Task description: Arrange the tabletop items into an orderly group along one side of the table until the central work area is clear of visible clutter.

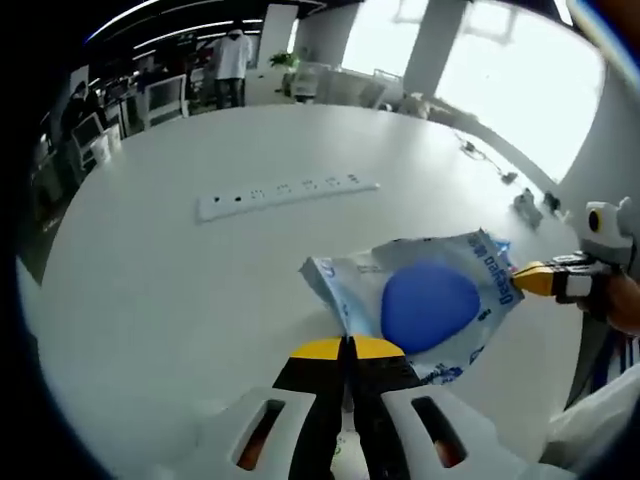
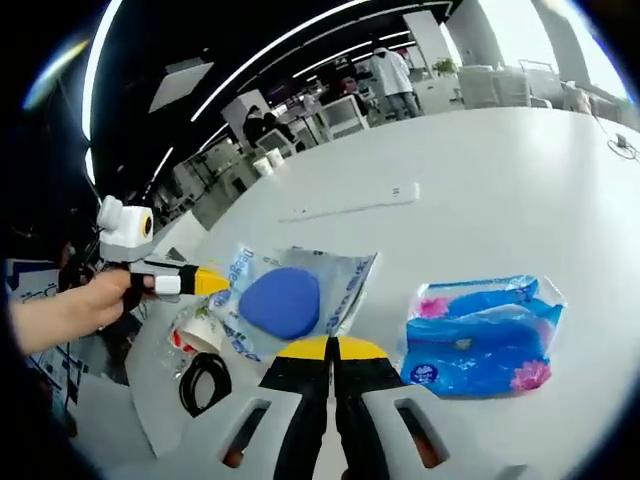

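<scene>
Crinkled clear pouch (image 1: 425, 295) with blue oval, pinched by both grippers (image 1: 349, 345) (image 2: 330, 347); tissue pack (image 2: 480, 338) beside, power strip (image 1: 285, 194) behind.

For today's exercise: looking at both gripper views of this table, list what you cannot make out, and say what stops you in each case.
- Left gripper, left gripper view: whether its tips pinch the blue-printed bag; the jaws cover the bag's near edge.
- Bag print, both views: too small and warped to read.
- Small items by the black ring, right gripper view: partly under the bag, unidentifiable.
- Power strip: sockets too small to count.
- Tissue pack: label blurred.
</scene>
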`<state>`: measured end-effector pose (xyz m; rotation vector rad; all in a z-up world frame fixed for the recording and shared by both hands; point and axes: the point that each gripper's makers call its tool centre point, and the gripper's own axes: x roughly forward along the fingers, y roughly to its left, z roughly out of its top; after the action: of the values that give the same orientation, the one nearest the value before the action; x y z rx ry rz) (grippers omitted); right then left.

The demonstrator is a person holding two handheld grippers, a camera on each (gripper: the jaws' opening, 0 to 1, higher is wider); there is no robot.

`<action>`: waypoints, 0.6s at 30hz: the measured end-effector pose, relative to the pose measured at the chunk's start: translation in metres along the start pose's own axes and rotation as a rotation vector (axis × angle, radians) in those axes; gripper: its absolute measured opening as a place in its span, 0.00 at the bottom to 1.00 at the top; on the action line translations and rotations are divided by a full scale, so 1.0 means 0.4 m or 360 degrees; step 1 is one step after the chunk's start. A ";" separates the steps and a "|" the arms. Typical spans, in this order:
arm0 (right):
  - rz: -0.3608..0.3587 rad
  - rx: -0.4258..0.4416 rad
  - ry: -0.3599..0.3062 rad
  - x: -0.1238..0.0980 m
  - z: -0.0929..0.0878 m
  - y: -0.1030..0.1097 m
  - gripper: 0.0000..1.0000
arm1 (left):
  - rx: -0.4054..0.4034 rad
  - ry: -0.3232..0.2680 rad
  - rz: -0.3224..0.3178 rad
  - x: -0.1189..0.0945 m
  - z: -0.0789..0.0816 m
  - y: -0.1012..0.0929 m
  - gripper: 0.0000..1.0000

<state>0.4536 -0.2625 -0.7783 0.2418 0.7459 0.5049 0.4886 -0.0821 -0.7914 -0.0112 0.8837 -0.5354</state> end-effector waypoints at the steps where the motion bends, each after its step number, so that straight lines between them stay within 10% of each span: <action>1: -0.0005 -0.0021 0.0022 0.005 -0.004 -0.004 0.00 | 0.0001 0.0012 0.0005 0.003 -0.005 -0.002 0.00; 18: -0.0053 -0.0130 0.0111 0.044 -0.020 -0.041 0.00 | 0.0034 0.0103 0.0079 0.034 -0.034 -0.003 0.00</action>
<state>0.4648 -0.2672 -0.8006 0.1358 0.7943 0.5131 0.4852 -0.0864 -0.8098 0.0472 0.9389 -0.5010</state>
